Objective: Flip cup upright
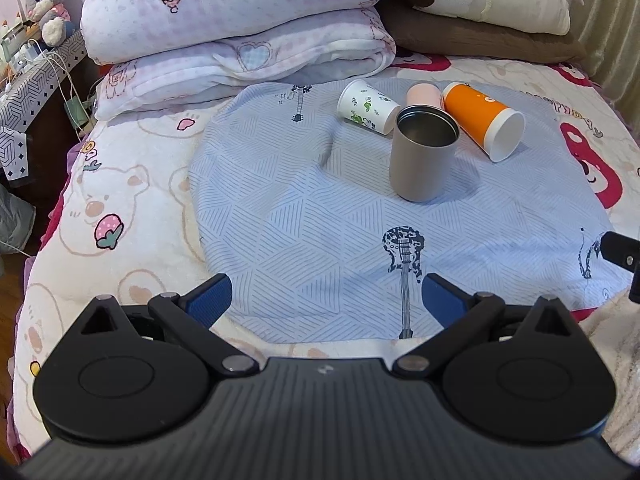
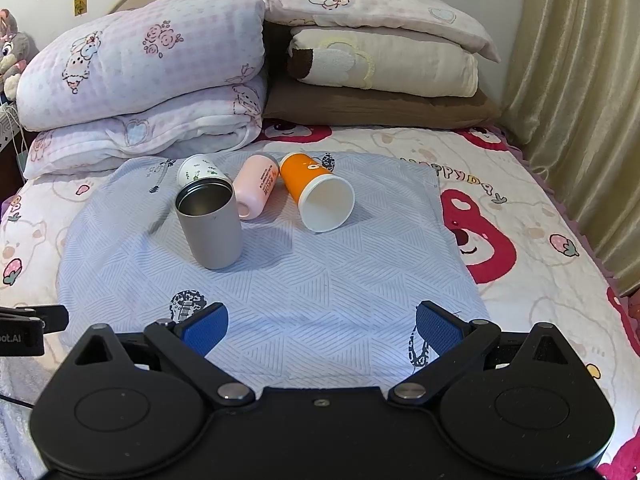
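A grey metal cup (image 1: 422,156) (image 2: 210,226) stands upright on a blue guitar-print cloth (image 1: 320,216) (image 2: 280,280). Behind it lie three cups on their sides: a white leaf-print cup (image 1: 366,106) (image 2: 198,168), a pink cup (image 1: 424,96) (image 2: 256,186), and an orange cup (image 1: 484,120) (image 2: 316,190) whose white mouth faces the front. My left gripper (image 1: 326,300) is open and empty, well in front of the cups. My right gripper (image 2: 322,330) is open and empty too, near the cloth's front edge.
Folded quilts (image 2: 144,80) and stacked pillows (image 2: 380,68) lie at the head of the bed behind the cups. A curtain (image 2: 580,120) hangs at the right. A bedside stand with cables and a plush rabbit (image 1: 44,4) is at the left.
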